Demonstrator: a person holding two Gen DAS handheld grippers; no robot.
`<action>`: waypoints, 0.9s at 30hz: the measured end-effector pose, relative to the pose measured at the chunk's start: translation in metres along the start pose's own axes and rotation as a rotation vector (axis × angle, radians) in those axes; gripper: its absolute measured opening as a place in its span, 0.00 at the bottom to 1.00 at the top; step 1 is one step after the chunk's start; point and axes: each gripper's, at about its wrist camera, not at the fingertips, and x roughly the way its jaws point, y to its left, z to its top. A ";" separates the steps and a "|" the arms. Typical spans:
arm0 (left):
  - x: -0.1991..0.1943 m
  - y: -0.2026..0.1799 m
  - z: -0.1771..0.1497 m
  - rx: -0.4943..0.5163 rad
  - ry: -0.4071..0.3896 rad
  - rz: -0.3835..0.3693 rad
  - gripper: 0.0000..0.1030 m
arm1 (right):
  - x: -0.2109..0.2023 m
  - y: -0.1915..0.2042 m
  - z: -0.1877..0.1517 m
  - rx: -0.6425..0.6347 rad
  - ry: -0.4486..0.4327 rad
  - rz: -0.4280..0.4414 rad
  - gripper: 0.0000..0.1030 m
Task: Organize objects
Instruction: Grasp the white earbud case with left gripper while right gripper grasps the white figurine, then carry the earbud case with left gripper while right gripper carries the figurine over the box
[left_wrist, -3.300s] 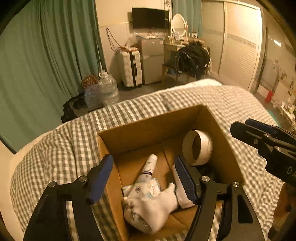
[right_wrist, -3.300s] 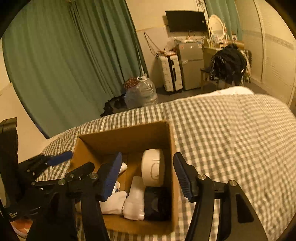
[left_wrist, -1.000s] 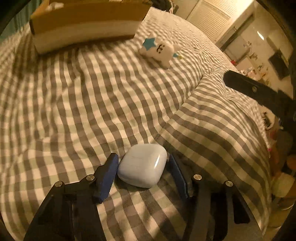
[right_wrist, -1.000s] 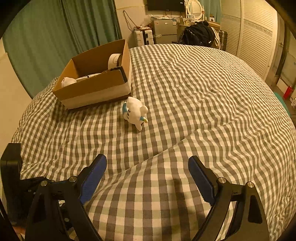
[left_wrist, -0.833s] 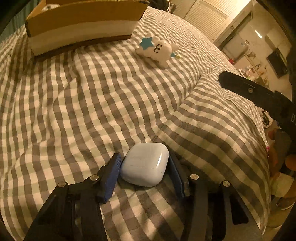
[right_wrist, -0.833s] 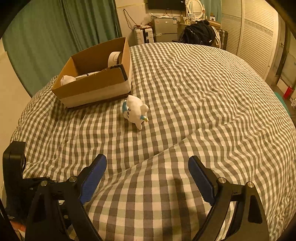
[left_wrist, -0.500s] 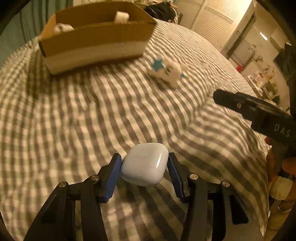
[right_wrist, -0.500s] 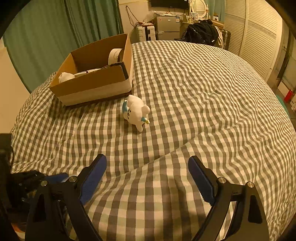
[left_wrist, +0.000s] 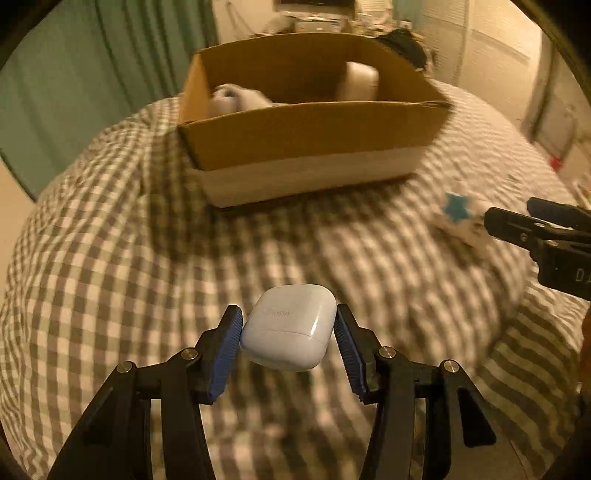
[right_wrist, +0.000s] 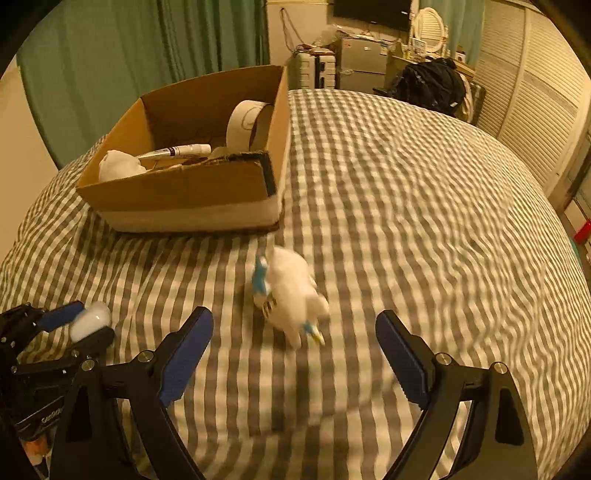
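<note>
Left gripper (left_wrist: 288, 343), left wrist view: clamped on a pale blue earbud case (left_wrist: 289, 332), blue pads pressed against both flanks, case lifted clear of the checked bedspread (left_wrist: 110, 266). Seam of the case lid visible along the near face; faint lettering on top, unreadable. Cardboard box (left_wrist: 314, 136) at 12 o'clock from the case, well apart, open at the top, resting on the bedspread. Inside the box: a white bundled cloth (left_wrist: 232, 99) toward 11 o'clock and a white roll (left_wrist: 360, 79) toward 1 o'clock. Blurred plush toy (left_wrist: 460, 218) with a blue star at 2 o'clock, just beside the tip of the other tool at the frame's edge.

Right gripper (right_wrist: 295, 354), right wrist view: spread wide, holding nothing, poised above the bedspread. White plush toy (right_wrist: 291, 295) with blue trim lying on the bedspread at 12 o'clock from the fingertips, between and slightly beyond them, apart from both pads. Cardboard box (right_wrist: 192, 192) at 11 o'clock from the toy, near but not touching. Within the box, a white tube (right_wrist: 177, 150) lying flat, the roll standing against the far wall. Left gripper (right_wrist: 79, 325) and clamped case (right_wrist: 90, 320) at 9 o'clock in this view. Green curtain (right_wrist: 147, 48) behind the box at 11 o'clock; black bag (right_wrist: 430, 86) at 1 o'clock beyond the bed.
</note>
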 end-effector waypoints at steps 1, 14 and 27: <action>0.005 0.003 0.001 -0.006 0.004 0.010 0.50 | 0.005 0.002 0.003 -0.009 0.004 0.003 0.87; 0.028 0.020 -0.003 -0.035 0.053 0.013 0.50 | 0.074 0.007 0.011 -0.043 0.142 -0.015 0.52; -0.058 0.054 0.004 -0.087 -0.080 -0.030 0.50 | -0.021 0.042 0.007 -0.064 -0.033 0.000 0.52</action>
